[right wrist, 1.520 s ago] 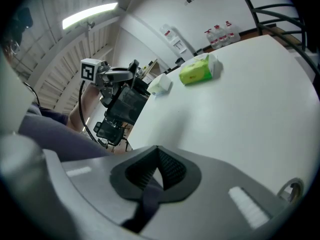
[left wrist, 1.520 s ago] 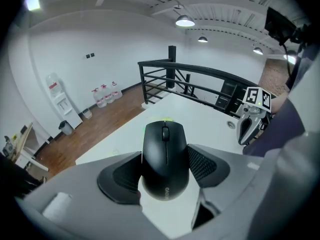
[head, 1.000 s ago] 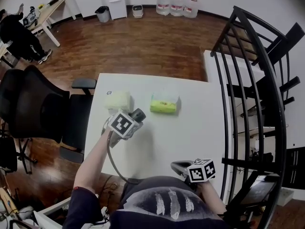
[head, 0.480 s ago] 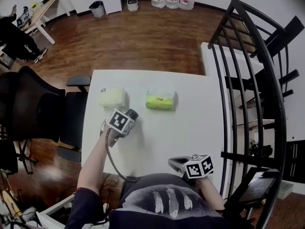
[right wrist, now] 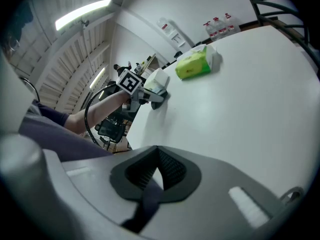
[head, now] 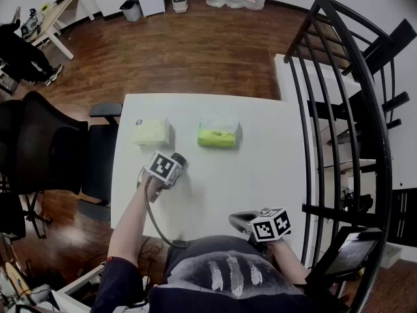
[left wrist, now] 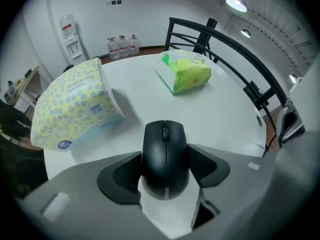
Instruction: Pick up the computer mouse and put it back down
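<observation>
A black computer mouse (left wrist: pixel 165 156) sits between the pads of my left gripper (left wrist: pixel 165 158), which is shut on its two sides. It hangs just above the white table (left wrist: pixel 225 119), nose pointing away. In the head view my left gripper (head: pixel 174 165) points steeply down over the table's left part and hides the mouse. From the right gripper view, the left gripper (right wrist: pixel 152 98) is low against the tabletop. My right gripper (head: pixel 238 220) rests at the table's near edge, its pads (right wrist: pixel 159 156) together with nothing between them.
A yellow-patterned tissue pack (left wrist: pixel 75 104) lies just left of the mouse, and a green tissue pack (left wrist: pixel 185 73) lies farther back. A black office chair (head: pixel 45 149) stands left of the table and a black metal rack (head: pixel 352 109) to its right. A cable (head: pixel 156 223) trails from the left gripper.
My left gripper has come down toward the table with the mouse still in it. The right gripper has stayed where it was.
</observation>
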Tool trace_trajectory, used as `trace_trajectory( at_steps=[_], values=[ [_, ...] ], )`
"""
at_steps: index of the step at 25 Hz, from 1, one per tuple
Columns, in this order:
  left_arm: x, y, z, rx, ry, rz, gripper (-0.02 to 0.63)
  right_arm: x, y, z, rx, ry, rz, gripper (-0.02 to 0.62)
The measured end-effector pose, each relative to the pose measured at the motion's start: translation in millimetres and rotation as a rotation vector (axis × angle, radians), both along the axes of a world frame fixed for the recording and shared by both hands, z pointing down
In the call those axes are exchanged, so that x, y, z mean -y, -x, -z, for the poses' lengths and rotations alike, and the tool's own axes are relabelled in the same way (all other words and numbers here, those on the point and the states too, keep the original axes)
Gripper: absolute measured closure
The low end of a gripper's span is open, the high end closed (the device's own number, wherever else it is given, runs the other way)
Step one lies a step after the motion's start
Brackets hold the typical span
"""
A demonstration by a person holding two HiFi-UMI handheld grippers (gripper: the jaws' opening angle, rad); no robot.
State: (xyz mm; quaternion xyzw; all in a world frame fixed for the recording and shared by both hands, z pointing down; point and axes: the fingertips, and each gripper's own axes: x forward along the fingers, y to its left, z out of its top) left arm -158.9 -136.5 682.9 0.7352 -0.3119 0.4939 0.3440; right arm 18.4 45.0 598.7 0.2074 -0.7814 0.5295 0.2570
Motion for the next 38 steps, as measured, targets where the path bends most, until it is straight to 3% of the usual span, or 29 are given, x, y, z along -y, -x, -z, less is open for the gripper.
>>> trace_trajectory(
  at_steps=[7,11,20,22,24,27,29,31,34,38],
  values=[
    [-3,6,-4,0.038,-0.008,-0.005,0.299,-1,5,2,0.001,-0.004,0.008,0.592],
    [-23,-1,-12,0.103,0.089,-0.057,0.296,-3,0,6,-0.001,-0.02,-0.003,0.592],
    [-36,4,14,0.021,0.112,-0.021,0.278,-8,11,16,-0.004,-0.048,-0.03,0.592],
    [-27,18,40,0.007,0.029,0.019,0.279,-5,14,16,-0.004,-0.061,-0.023,0.592],
    [-6,15,79,-0.086,-0.149,0.067,0.286,-1,11,17,-0.006,-0.077,-0.01,0.592],
    [-20,-14,139,-0.361,-0.255,0.119,0.319,-1,5,27,0.008,-0.117,-0.01,0.592],
    [-46,-33,182,-0.517,-0.301,0.087,0.386,-2,3,38,0.026,-0.15,-0.02,0.592],
    [-68,-50,219,-0.636,-0.342,0.017,0.565,1,0,54,0.035,-0.19,-0.031,0.592],
    [-91,-66,249,-0.694,-0.358,-0.058,0.591,12,-1,83,0.051,-0.264,-0.049,0.592],
    [-122,-74,257,-0.624,-0.386,-0.15,0.591,25,7,123,0.149,-0.337,-0.095,0.592]
  ],
)
